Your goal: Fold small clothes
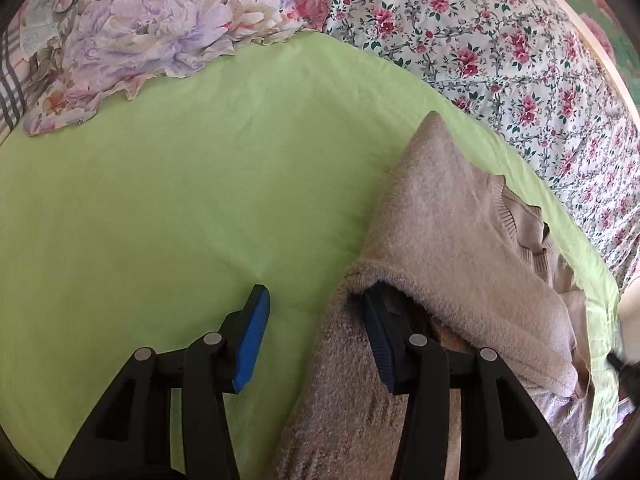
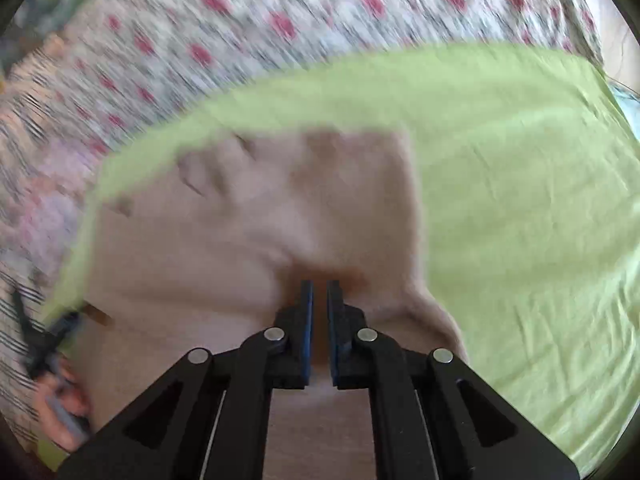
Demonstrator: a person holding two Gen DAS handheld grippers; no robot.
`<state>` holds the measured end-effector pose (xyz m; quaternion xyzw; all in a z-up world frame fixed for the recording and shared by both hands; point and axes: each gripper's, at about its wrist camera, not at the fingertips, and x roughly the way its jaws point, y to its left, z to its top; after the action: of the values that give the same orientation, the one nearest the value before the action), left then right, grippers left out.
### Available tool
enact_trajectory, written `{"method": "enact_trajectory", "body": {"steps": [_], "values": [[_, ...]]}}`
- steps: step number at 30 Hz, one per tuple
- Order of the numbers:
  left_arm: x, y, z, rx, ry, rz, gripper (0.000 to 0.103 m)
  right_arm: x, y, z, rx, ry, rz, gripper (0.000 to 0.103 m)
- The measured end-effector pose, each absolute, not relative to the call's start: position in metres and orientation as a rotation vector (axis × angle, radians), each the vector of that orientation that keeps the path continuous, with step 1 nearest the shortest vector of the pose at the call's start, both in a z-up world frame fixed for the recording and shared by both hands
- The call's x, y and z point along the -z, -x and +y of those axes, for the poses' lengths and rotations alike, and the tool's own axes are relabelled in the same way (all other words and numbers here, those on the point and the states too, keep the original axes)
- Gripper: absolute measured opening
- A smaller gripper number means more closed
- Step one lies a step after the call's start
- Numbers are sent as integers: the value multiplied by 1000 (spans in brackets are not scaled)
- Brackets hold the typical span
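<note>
On green sheet (image 1: 160, 208): beige sweater (image 1: 460, 216), part-folded; left gripper (image 1: 316, 312) half-wide, one finger tucked beneath a fold; right gripper (image 2: 320, 292) narrow over the sweater, gripping nothing

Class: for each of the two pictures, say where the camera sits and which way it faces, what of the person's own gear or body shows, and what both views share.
Left wrist: on the left gripper, looking down along its open jaws at the sweater on the green sheet; one finger is under a fold.
Right wrist: on the right gripper, jaws slightly apart over the sweater; blurred; a hand shows at lower left.
Shared: sweater, green sheet, floral cover.
</note>
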<state>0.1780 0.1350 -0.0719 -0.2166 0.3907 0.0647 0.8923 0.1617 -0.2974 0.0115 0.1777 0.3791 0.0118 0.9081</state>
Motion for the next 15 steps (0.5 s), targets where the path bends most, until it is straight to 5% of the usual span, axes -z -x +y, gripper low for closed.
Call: {"method": "enact_trajectory", "body": {"steps": [1, 3, 15], "values": [[72, -177, 135, -136, 452, 806, 48, -16, -171, -291, -88, -393, 785, 23], [72, -175, 134, -143, 450, 799, 48, -22, -206, -265, -241, -433, 807, 70], [75, -170, 138, -111, 488, 768, 49, 27, -392, -88, -675, -399, 1109, 73]]}}
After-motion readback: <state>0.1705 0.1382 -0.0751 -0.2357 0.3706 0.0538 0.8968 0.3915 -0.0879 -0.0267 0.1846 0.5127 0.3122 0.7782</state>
